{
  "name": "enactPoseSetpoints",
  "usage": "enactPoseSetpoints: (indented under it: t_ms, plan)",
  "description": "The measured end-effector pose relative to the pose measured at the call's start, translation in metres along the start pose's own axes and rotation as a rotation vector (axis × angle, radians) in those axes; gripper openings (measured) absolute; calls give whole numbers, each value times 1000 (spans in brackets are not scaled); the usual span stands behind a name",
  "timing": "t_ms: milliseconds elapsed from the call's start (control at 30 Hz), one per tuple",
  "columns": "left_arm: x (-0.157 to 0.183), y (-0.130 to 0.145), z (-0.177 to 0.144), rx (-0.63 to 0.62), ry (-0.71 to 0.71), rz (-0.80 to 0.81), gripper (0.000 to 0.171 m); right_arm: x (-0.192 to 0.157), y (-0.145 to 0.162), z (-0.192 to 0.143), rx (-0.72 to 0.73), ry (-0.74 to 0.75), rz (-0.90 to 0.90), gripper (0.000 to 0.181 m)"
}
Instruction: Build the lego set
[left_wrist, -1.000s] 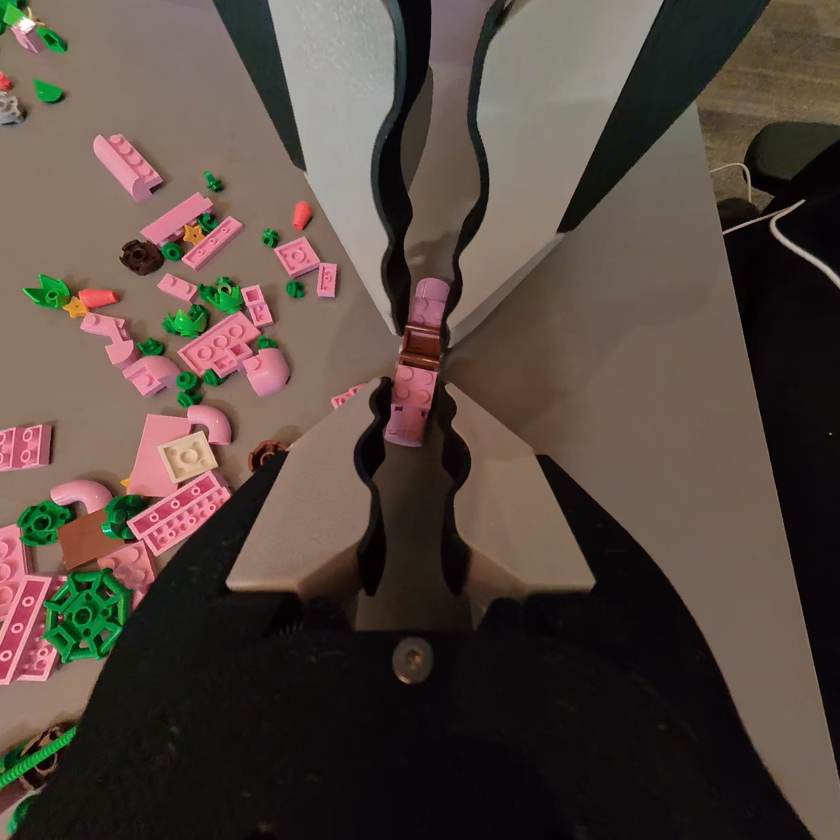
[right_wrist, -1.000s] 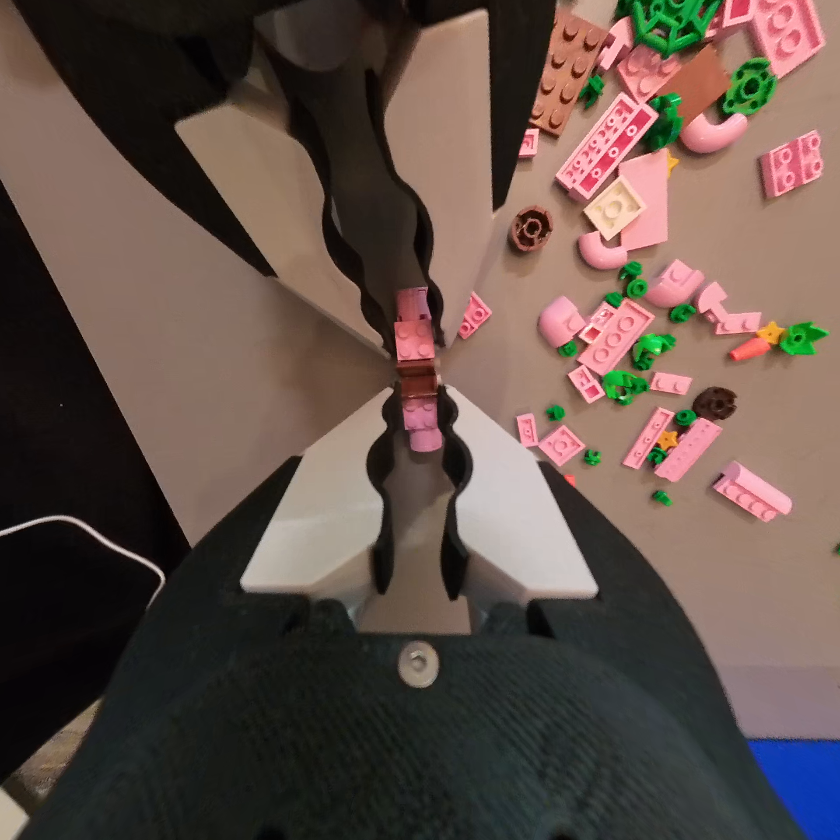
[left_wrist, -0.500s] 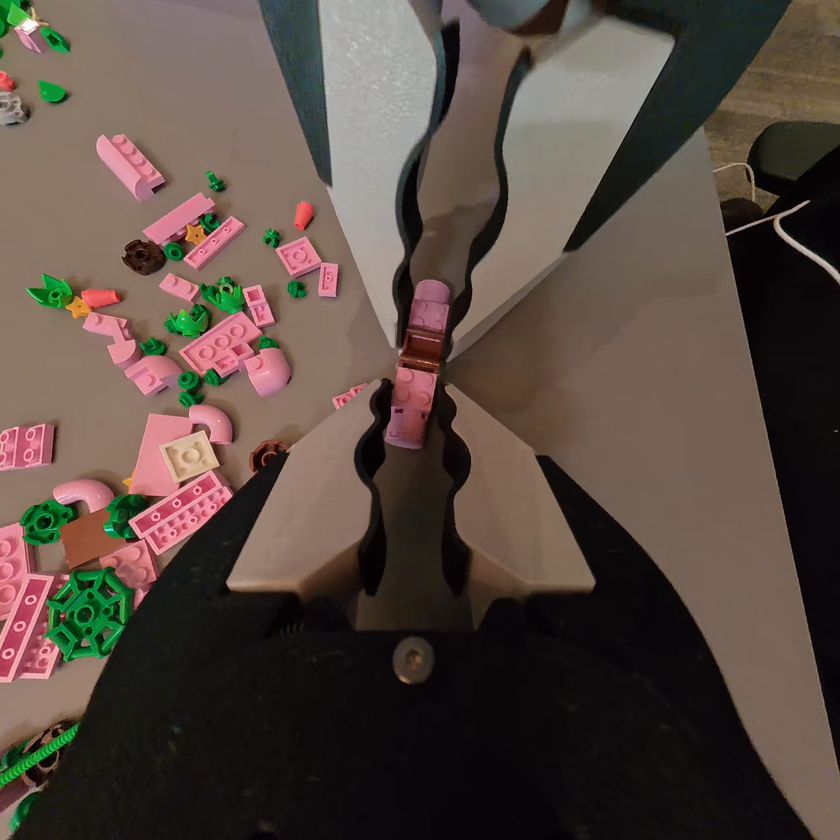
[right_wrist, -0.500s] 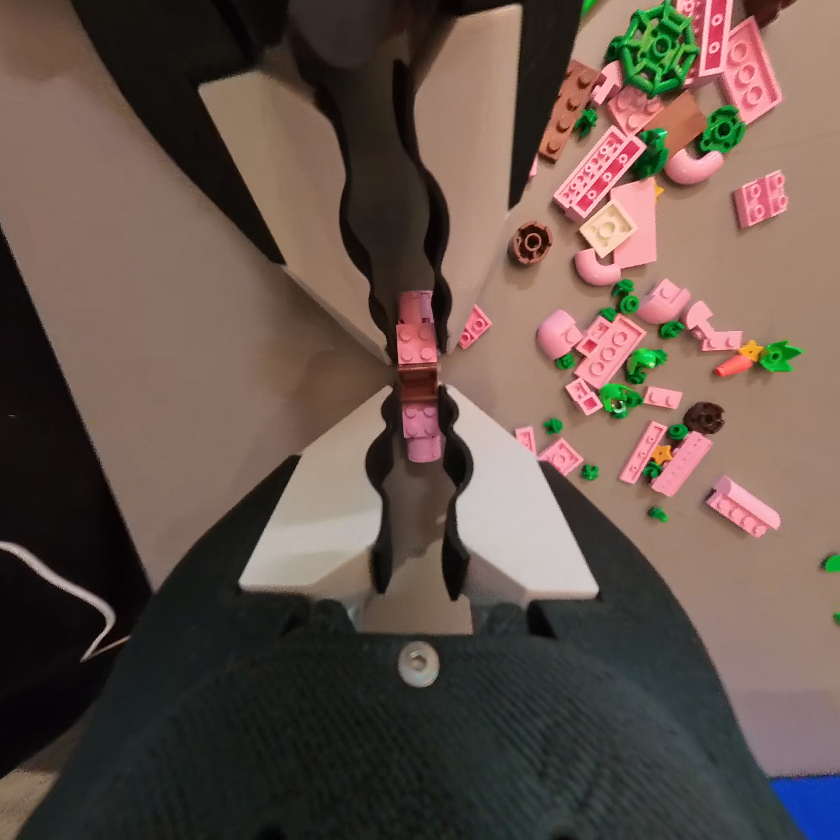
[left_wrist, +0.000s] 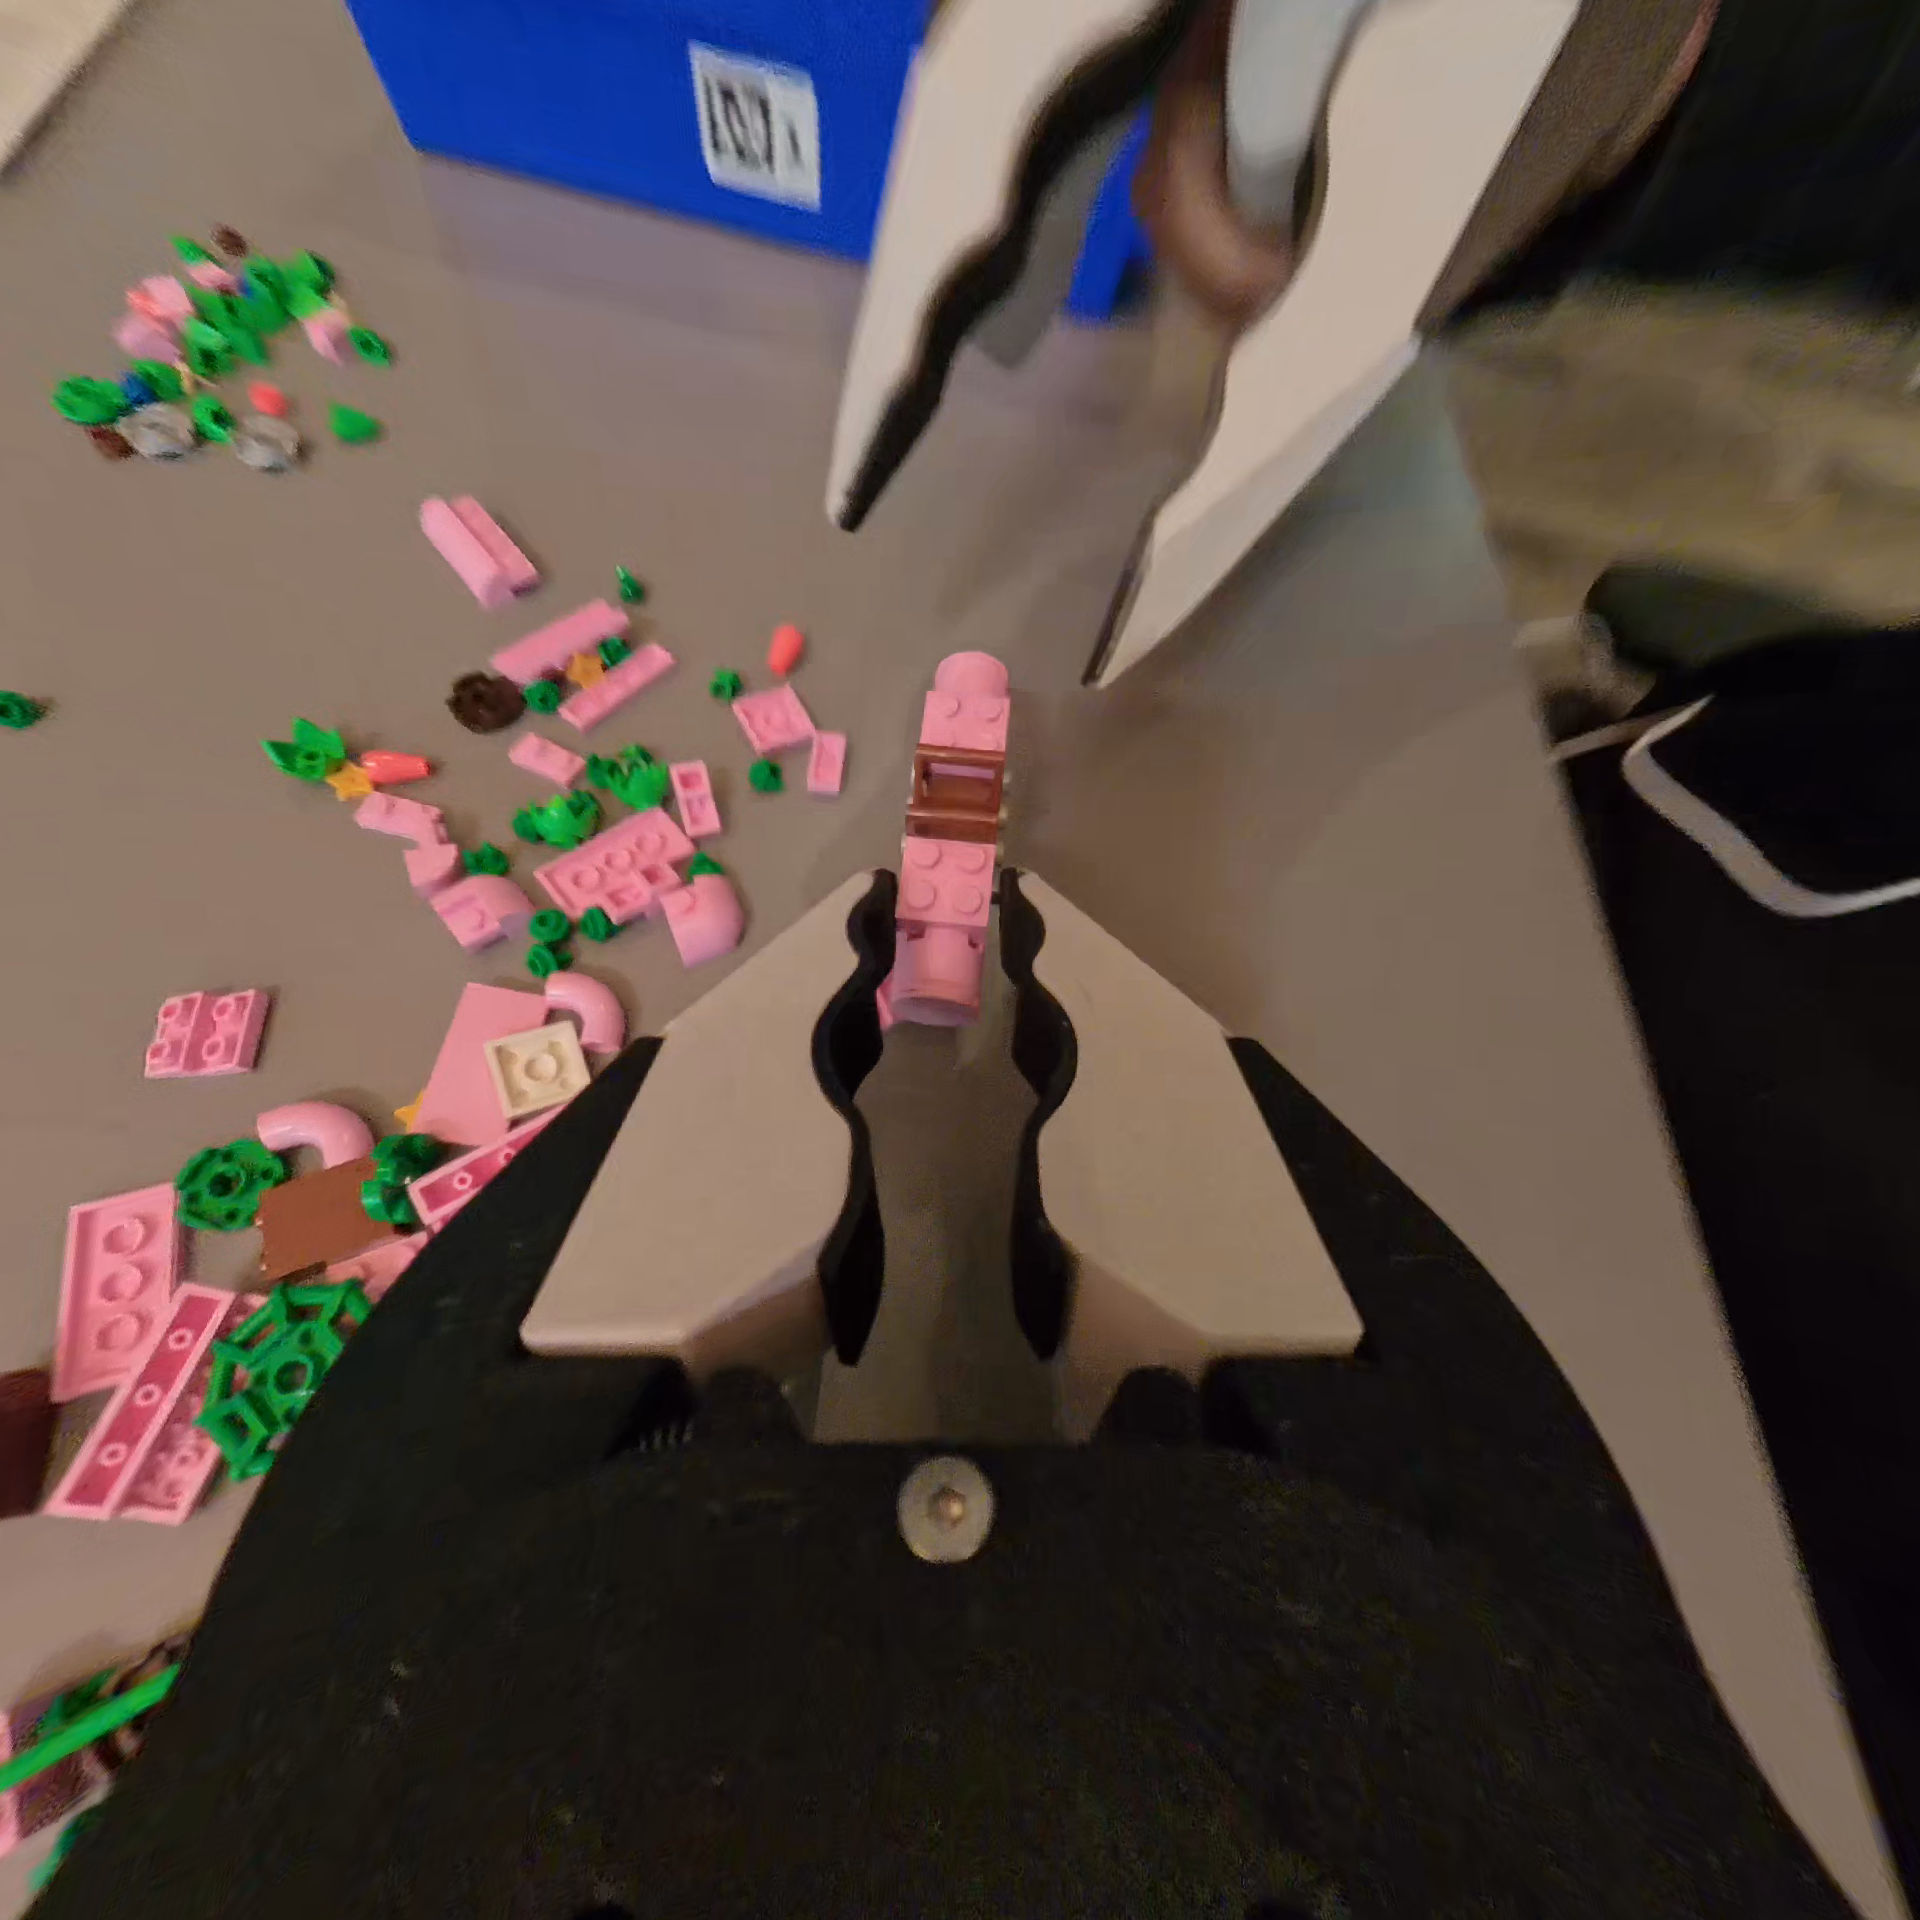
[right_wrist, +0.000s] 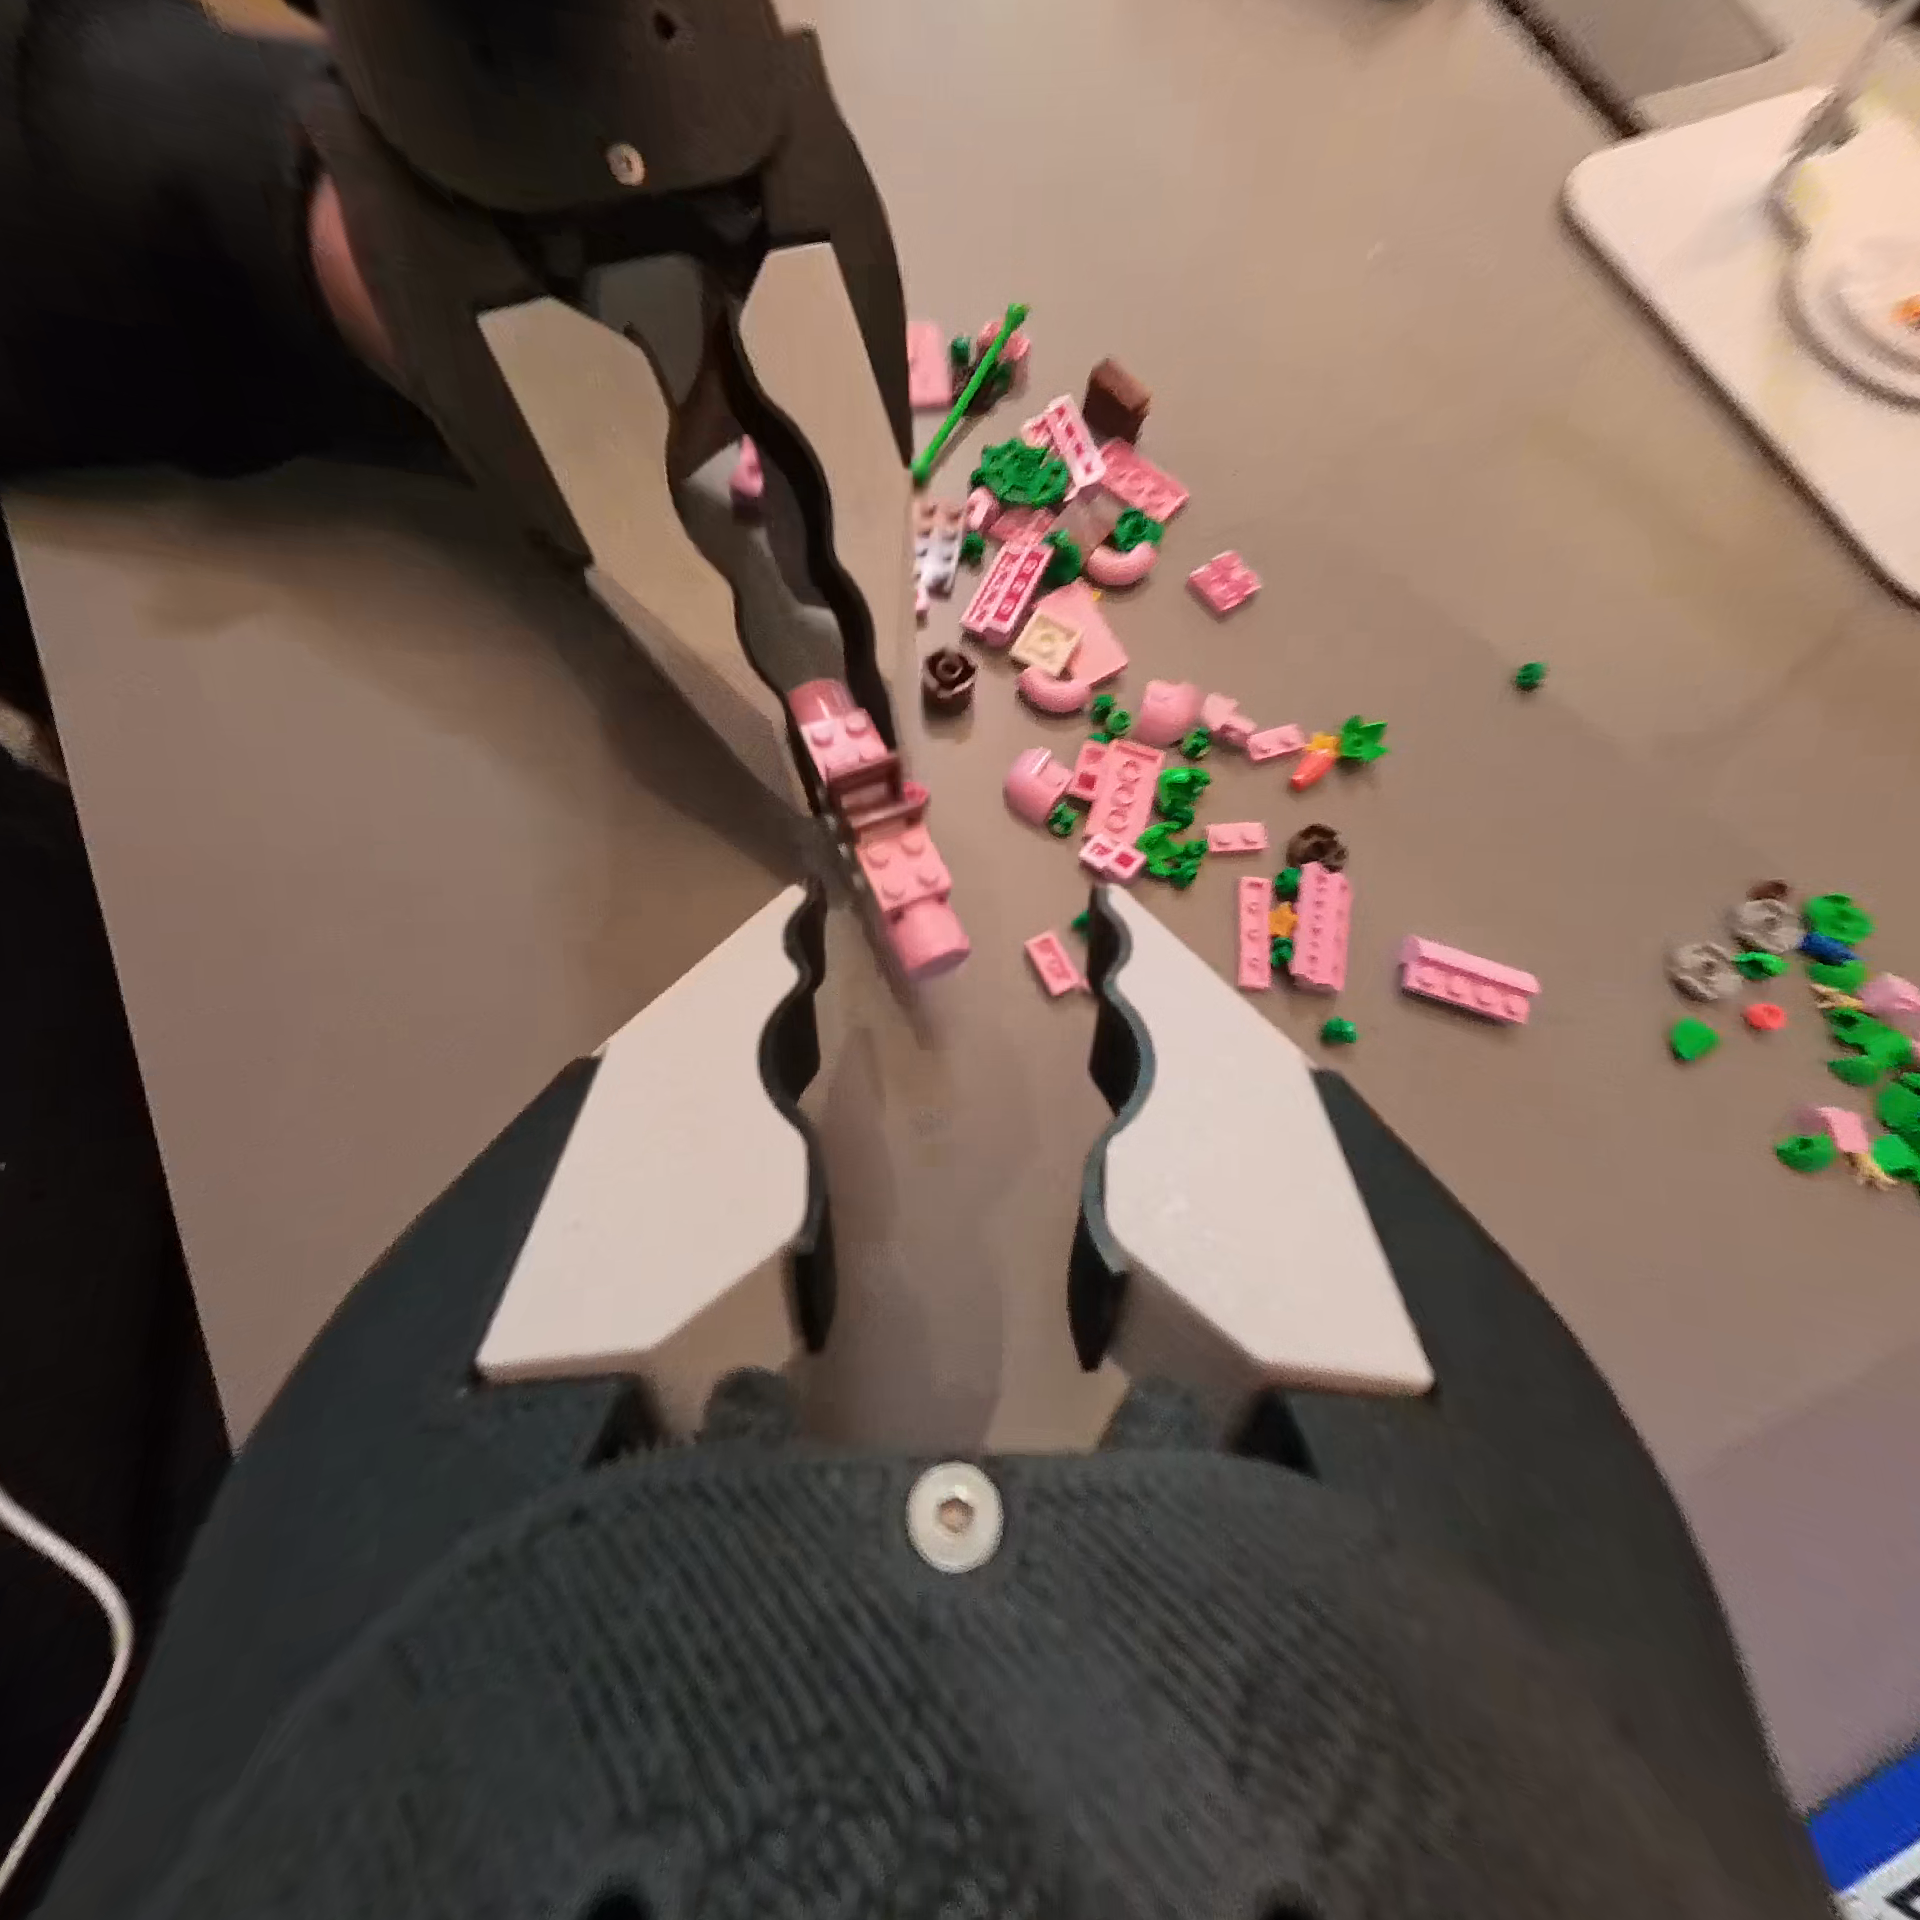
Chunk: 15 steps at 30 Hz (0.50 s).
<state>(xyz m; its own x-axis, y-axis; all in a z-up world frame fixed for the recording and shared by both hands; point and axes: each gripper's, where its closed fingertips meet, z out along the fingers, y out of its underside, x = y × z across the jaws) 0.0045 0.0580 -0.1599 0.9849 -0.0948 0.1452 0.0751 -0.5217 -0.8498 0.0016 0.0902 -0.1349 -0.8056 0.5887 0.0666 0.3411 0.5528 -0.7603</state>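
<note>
My left gripper (left_wrist: 943, 894) is shut on the near end of a pink and brown brick assembly (left_wrist: 954, 810), held above the grey table (left_wrist: 1299, 935). Two pink studded bricks are joined by a brown piece in the middle. My right gripper (right_wrist: 951, 914) is open and grips nothing. The assembly (right_wrist: 883, 831) shows in the right wrist view just ahead of its fingertips, its far end gripped by the left gripper (right_wrist: 831, 748). In the left wrist view the right gripper (left_wrist: 977, 592) hangs open and blurred beyond the assembly.
Loose pink, green and brown bricks (left_wrist: 582, 831) lie scattered on the table's left part; in the right wrist view they (right_wrist: 1143, 748) lie to the right. A blue box (left_wrist: 623, 114) stands at the back. A white tray (right_wrist: 1745, 312) lies far right. A white cable (left_wrist: 1714, 831) runs beside the table edge. Some 5 cm of space lies between my two pairs of fingers.
My right gripper has let go of the assembly's far end, opened wide and pulled back. My left gripper still holds the assembly.
</note>
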Motion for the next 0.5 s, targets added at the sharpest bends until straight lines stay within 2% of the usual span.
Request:
enactPoseSetpoints:
  t_ms: [100, 167, 267, 333, 400, 467, 500]
  plan:
    - [-9, -21, -21, 181, 90, -186, 18, 3, -19, -9, 140, -10, -21, 56]
    - [-20, -26, -32, 238, 94, -261, 18, 3, -34, -10, 240, -32, -92, 66]
    - [-27, -31, -45, 273, 73, -268, 18, 20, -56, -9, 420, 20, -197, 71]
    - [-26, -34, -50, 288, 73, -257, 18, 19, -65, -6, 538, -59, -204, 72]
    - [-24, -36, -55, 300, 73, -244, 19, 13, -65, 2, 591, -147, -179, 76]
    - [-25, -36, -57, 301, 57, -218, 19, -5, -61, 5, 555, -223, -185, 84]
    - [-25, -35, -57, 301, 50, -206, 19, -12, -61, 3, 579, -230, -197, 77]
